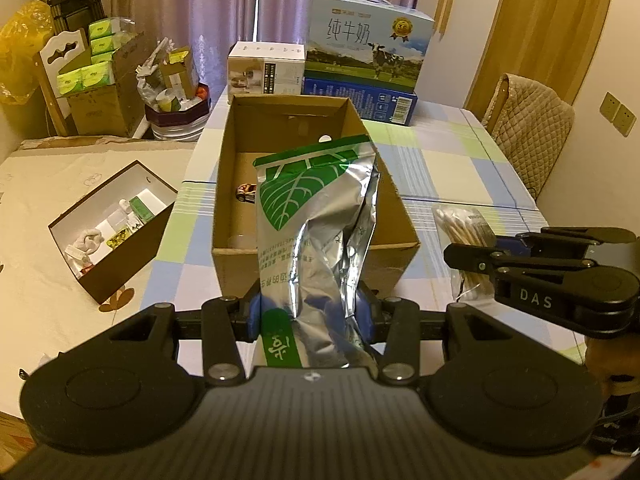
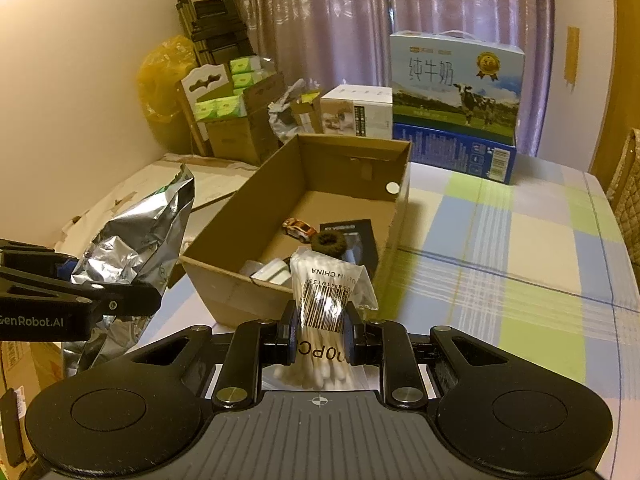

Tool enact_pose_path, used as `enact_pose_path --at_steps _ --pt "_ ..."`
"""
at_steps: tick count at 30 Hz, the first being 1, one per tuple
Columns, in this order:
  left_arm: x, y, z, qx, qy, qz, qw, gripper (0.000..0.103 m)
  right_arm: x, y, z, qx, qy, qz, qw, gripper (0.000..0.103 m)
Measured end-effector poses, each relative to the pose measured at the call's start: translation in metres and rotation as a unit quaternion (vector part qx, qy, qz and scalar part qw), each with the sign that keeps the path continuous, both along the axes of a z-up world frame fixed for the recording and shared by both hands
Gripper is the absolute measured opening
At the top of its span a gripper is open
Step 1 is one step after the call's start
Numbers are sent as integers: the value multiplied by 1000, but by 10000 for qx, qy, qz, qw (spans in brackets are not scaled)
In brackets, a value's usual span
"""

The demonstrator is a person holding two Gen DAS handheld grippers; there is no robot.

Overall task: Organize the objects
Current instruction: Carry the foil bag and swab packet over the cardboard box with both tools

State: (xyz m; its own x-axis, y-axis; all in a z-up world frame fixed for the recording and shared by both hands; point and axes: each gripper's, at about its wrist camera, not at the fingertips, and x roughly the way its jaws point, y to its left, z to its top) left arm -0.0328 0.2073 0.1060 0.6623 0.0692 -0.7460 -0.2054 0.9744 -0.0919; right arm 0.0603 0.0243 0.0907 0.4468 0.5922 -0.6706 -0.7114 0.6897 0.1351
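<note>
My left gripper (image 1: 312, 314) is shut on a silver foil pouch with a green leaf print (image 1: 316, 216), held upright just in front of the open cardboard box (image 1: 224, 184). In the right wrist view the same pouch (image 2: 136, 248) shows at the left, beside the box (image 2: 240, 216). My right gripper (image 2: 322, 338) is shut on a clear bag of cotton swabs (image 2: 328, 284), near the box's front right corner; the bag (image 1: 460, 232) also shows in the left wrist view. Inside the box lie a toy car (image 2: 298, 228), a black packet (image 2: 352, 236) and a dark foam ring (image 2: 329, 243).
A milk carton case (image 1: 368, 48) on a blue box and a white box (image 1: 264, 68) stand behind the cardboard box on the checked tablecloth (image 2: 520, 260). A brown box of small items (image 1: 116, 228) sits on the surface to the left. A padded chair (image 1: 532, 132) is at right.
</note>
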Motion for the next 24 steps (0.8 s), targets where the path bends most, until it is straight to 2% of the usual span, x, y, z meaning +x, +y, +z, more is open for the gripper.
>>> enact_pose_path --at_steps 24 --pt "40 28 -1 135 197 -68 9997 39 34 27 5 10 -10 5 10000 18"
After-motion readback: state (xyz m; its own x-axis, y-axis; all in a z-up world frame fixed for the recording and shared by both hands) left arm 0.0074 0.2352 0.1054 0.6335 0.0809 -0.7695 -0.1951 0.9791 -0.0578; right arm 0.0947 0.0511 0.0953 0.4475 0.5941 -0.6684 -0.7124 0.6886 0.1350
